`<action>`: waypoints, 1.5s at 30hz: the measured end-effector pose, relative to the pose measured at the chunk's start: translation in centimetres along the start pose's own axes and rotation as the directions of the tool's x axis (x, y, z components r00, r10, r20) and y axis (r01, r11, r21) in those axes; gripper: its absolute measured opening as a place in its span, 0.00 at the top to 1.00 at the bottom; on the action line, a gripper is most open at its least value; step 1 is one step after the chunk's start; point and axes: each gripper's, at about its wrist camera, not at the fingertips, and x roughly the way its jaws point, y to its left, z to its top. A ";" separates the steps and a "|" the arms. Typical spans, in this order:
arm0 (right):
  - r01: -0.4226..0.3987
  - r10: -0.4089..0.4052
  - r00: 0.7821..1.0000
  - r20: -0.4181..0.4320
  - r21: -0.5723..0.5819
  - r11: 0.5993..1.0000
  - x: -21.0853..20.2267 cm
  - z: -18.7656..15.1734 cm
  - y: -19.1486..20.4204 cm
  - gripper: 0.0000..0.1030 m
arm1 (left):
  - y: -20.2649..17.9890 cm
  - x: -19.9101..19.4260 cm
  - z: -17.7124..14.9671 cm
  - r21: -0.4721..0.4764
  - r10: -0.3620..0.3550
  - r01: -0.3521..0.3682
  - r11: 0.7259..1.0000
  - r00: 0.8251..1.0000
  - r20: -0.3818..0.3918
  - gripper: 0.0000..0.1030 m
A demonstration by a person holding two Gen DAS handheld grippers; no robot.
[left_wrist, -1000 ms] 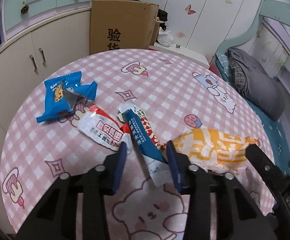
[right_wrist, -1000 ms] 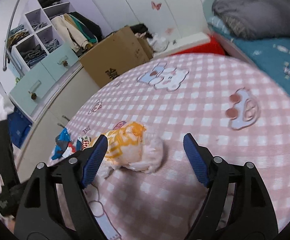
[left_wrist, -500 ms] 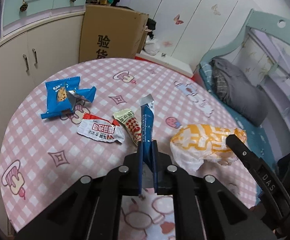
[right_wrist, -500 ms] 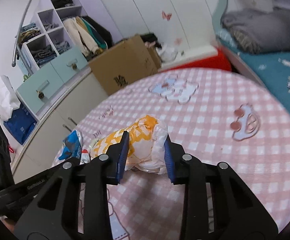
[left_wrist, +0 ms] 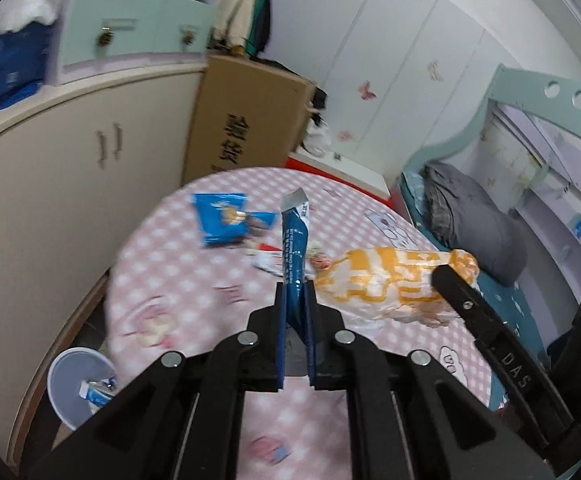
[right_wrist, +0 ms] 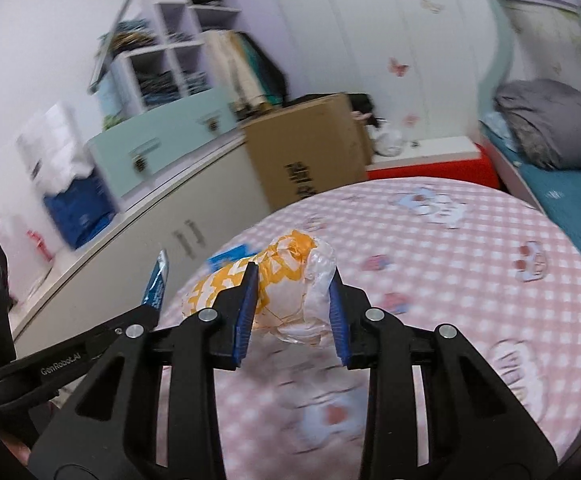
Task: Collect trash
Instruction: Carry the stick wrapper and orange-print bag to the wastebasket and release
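With the left gripper (left_wrist: 295,300) clamped on the blue wrapper (left_wrist: 295,240) and the right gripper (right_wrist: 292,304) squeezing the orange-and-white bag (right_wrist: 286,280), both loads should travel level to the white bin (left_wrist: 75,384) (beside the table (left_wrist: 178,280)) before either grip loosens.

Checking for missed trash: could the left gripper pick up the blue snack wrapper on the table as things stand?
Probably not yet: the left gripper is already shut on a dark blue sachet, so its fingers are occupied. The blue snack wrapper itself lies uncovered on the table.
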 end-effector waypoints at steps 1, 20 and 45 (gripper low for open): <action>-0.021 0.021 1.000 -0.008 -0.020 1.000 0.2 -0.4 1.6 0.68 | 1.1 -0.8 -0.2 -0.011 0.014 -0.014 1.000 1.000 0.008 0.92; -0.277 0.176 0.934 -0.311 -0.322 0.905 8.6 -13.9 23.7 0.68 | 25.5 -6.2 -7.9 -0.317 0.293 -0.311 0.896 0.950 -0.104 0.92; -0.241 0.001 0.870 -0.492 -0.425 0.873 19.6 -23.8 26.6 0.68 | 35.9 1.7 -13.1 -0.370 0.368 -0.486 0.791 0.863 -0.346 0.41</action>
